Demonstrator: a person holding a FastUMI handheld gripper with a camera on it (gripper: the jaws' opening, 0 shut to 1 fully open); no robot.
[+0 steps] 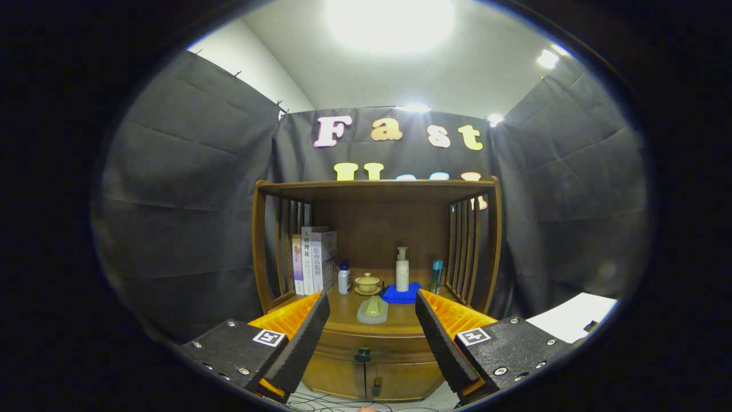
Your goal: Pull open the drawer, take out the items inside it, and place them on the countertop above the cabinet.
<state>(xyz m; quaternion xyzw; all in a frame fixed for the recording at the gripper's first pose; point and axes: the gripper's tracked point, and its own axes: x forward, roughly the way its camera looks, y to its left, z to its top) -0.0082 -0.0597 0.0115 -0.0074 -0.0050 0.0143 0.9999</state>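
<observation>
Spread wide apart, the gripper (372, 323) holds nothing; its two fingers (303, 337) frame the front of a wooden cabinet (372, 366) just ahead. Between the fingers, low on the cabinet front, sits the drawer (372, 343), shut, with a small dark knob (362, 355) at its middle. Right above it and still between the fingers lies the countertop (343, 312), where a pale dish (373, 309) rests nearest the fingertips. Beyond that stand a small white bottle with a blue cap (344, 278), a cream lidded cup on a saucer (367, 283), a pump bottle (402, 269) set on a blue tray (400, 294), and a slim teal bottle (437, 276). Upright books (311, 260) lean at the back, beyond the left finger. A slatted shelf frame (377, 189) rises over the countertop. Cables (326, 400) trail on the floor below the cabinet.
</observation>
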